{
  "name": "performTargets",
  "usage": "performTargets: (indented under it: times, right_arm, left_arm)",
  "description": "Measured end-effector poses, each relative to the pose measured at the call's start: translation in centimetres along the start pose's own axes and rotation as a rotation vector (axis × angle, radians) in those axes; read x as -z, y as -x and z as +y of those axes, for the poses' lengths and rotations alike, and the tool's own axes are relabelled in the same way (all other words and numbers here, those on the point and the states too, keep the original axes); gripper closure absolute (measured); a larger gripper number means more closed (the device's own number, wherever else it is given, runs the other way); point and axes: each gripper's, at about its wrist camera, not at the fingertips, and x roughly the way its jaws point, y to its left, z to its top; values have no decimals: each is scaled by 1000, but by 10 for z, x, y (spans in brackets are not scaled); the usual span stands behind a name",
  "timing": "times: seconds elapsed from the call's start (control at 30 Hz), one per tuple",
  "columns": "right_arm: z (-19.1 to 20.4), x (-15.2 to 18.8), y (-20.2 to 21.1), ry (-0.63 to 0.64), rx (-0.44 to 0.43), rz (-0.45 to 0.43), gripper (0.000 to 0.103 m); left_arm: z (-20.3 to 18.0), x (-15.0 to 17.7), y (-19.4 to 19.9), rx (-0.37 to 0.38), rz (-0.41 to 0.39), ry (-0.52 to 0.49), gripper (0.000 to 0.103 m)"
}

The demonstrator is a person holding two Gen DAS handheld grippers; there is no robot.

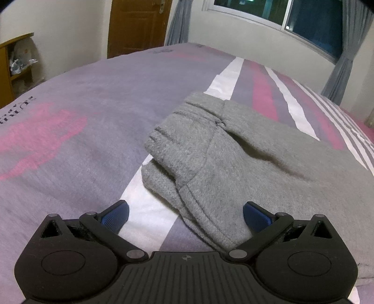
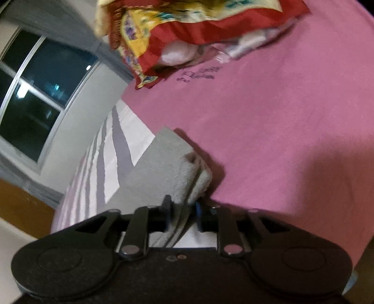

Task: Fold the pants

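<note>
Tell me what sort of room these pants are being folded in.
Most likely a bedroom. The grey pants lie on a bed with a striped purple-and-pink cover, a wooden door stands behind it, and a curtained window shows darkness outside.

A striped bedspread (image 1: 93, 98) in grey, pink and white covered the bed. Beyond its far edge stood a brown door (image 1: 138, 25), grey curtains (image 1: 346, 65) and a dark window (image 1: 311, 23). A red-and-yellow blanket (image 2: 187, 28) lay by the bed's far corner.

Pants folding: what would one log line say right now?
pants: folded on bed | left gripper: open, empty | right gripper: pinching pants edge
</note>
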Motion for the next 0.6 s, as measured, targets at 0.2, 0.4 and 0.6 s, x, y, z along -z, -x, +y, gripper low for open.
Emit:
performTargets:
  times: [0.2, 0.4, 0.6]
  right_arm:
    - [-6, 7, -6, -63, -54, 20, 77]
    - [30, 3, -12, 62, 61, -42, 94]
    - [131, 12, -6, 390, 67, -60, 94]
  left_arm:
    - [2, 2, 3, 4, 1, 0, 0]
    - [3, 1, 5, 8, -1, 3, 0]
    - [16, -8, 30, 56, -20, 74, 0]
